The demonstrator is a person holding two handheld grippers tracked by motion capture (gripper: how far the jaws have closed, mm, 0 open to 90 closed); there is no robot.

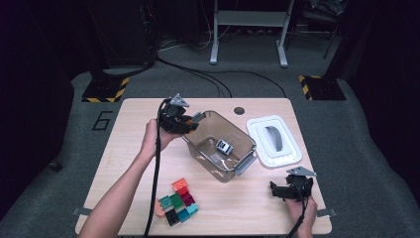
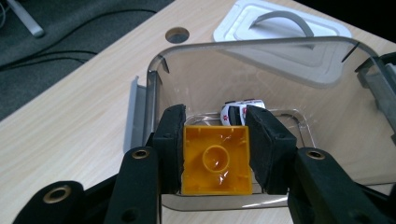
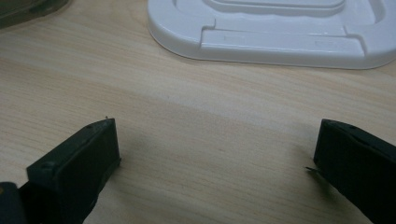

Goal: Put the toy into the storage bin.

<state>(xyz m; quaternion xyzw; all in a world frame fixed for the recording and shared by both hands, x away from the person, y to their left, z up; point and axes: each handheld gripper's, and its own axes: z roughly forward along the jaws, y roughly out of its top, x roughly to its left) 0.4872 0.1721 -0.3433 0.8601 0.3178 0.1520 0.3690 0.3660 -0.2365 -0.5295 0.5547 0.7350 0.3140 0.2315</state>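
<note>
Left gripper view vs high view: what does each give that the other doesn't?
The left gripper view alone shows the yellow brick, hollow underside toward the camera, clamped between the left gripper's pads at the bin's near wall. The high view alone shows the pile of coloured bricks near the table's front edge and the right gripper resting at the front right corner. Both show the clear bin with the toy car inside, the white lid beside it and the round hole in the table.

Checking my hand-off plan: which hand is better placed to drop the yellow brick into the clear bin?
Left. The left gripper already clamps the yellow brick at the clear bin rim; the right gripper rests open, away by the white lid.
</note>
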